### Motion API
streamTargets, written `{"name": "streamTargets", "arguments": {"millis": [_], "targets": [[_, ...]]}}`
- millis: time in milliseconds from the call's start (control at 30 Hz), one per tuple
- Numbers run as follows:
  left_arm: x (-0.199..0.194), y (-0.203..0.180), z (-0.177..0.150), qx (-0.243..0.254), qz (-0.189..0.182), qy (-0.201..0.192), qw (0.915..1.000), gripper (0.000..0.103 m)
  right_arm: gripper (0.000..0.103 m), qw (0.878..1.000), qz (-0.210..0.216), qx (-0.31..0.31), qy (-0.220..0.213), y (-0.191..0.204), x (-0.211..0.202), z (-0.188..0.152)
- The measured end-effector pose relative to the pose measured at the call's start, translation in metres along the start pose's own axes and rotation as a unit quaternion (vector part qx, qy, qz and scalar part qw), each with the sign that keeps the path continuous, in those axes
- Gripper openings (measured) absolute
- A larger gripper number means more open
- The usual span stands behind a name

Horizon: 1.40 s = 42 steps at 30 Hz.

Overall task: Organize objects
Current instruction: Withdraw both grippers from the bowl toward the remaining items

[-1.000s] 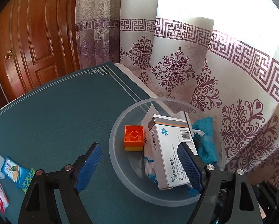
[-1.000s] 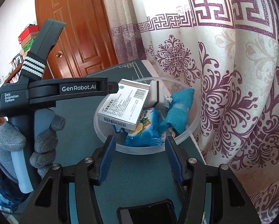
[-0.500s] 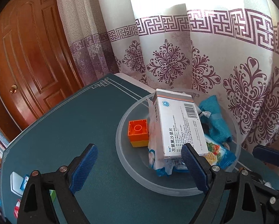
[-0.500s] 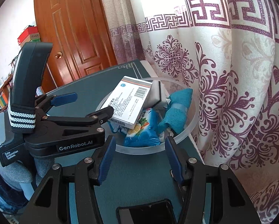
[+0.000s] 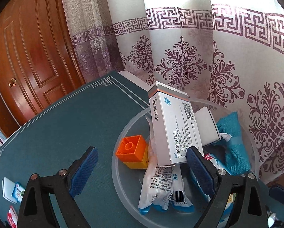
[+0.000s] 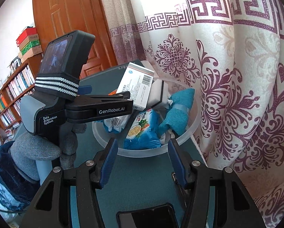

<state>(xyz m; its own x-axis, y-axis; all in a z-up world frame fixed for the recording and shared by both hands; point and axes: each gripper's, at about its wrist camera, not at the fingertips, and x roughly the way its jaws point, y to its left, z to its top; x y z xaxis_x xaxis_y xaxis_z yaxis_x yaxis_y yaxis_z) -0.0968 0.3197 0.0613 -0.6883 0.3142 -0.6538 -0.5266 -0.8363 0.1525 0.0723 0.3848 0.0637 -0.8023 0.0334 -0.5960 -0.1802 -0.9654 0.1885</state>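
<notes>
A white medicine box (image 5: 173,125) stands propped on end inside a translucent bowl (image 5: 121,172), its long axis running from the near bottom of the bowl up toward the far curtain (image 5: 236,60); it tilts, the upper end with the orange stripe leaning away and slightly left, the barcode face turned to the right; its lower end rests on a white and blue snack packet (image 5: 160,188). In the left wrist view the left gripper (image 5: 142,172) has its blue-padded fingers (image 5: 83,172) spread wide, nothing between them; the left finger sits over the teal table mat (image 5: 56,125) outside the bowl, the right finger just in front of the box's lower right corner, whether touching it cannot be told; the box rises beyond and between the two tips, nearer the right one. An orange and yellow toy brick (image 5: 133,152) lies in the bowl just left of the box; a white eraser-like block (image 5: 207,126) leans just right of the box, and a teal cloth pouch (image 5: 233,142) lies at the far right.

In the right wrist view the right gripper (image 6: 141,161) hovers at the near rim of the bowl (image 6: 191,131), its fingers (image 6: 108,161) apart and holding nothing; the box (image 6: 135,87) stands at the far left of the bowl, well beyond the tips, behind the left gripper's (image 6: 123,102) black arm; a blue noodle packet (image 6: 142,129) lies nearest these fingers.
</notes>
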Motion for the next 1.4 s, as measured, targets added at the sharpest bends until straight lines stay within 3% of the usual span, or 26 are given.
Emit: {"name": "streamTargets", "arguments": {"millis": [133, 333, 900, 1400], "targets": [[-0.005, 0.009, -0.003, -0.021, -0.016, 0.013, 0.9996, 0.097, 0.056, 1.0, -0.001, 0.001, -0.001, 0.0, 0.0, 0.0], [-0.025, 0.028, -0.003, -0.049, -0.02, 0.001, 0.9986, 0.097, 0.056, 1.0, -0.001, 0.0, -0.002, 0.0, -0.002, 0.001], [-0.055, 0.056, -0.039, -0.07, 0.005, 0.014, 0.9974, 0.099, 0.057, 1.0, 0.009, -0.007, 0.002, 0.02, -0.006, -0.003], [-0.075, 0.108, -0.074, -0.118, 0.034, 0.027, 0.9921, 0.102, 0.062, 0.999, 0.031, -0.027, 0.015, 0.063, -0.006, -0.013]]}}
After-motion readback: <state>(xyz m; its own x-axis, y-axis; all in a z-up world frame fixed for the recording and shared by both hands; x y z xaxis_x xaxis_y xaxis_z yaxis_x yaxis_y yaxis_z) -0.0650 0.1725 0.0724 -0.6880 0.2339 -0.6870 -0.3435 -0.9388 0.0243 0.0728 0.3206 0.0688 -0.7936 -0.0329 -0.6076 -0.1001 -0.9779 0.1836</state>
